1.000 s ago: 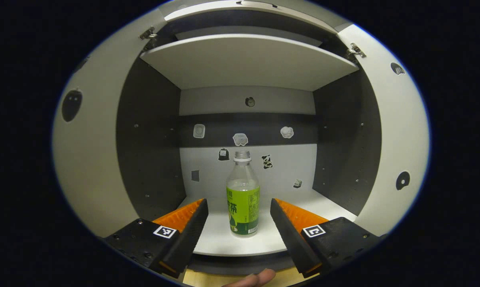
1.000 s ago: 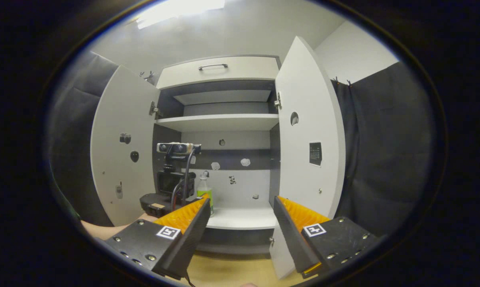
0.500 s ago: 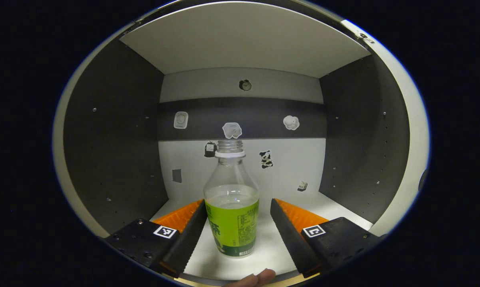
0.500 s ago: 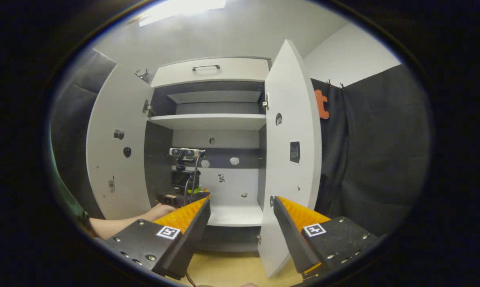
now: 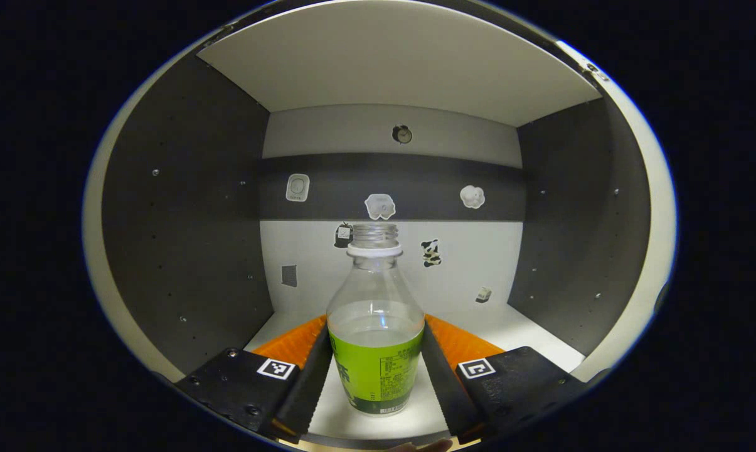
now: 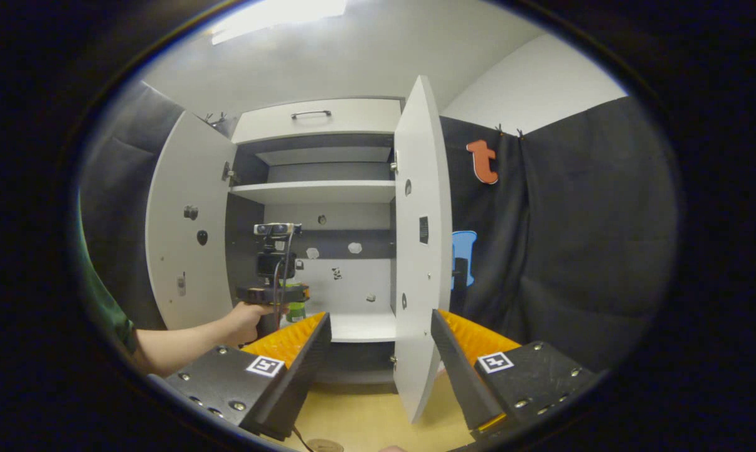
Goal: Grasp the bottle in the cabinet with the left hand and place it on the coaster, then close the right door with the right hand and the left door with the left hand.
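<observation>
Now left gripper [image 5: 376, 367] fingers clamp the bottle [image 5: 375, 326] low on its label for a steady lift; right gripper [image 6: 381, 348] waits wide by the right door [image 6: 420, 251]

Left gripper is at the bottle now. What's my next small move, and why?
Probably lift the bottle slightly off the shelf: the left gripper looks closed against both its sides, and it stands upright, so it should come out cleanly.

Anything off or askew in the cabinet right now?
One oddity: the bottle has no cap, though it holds liquid. It stands upright on the lower shelf between the left claw fingers; nothing spilled.
</observation>
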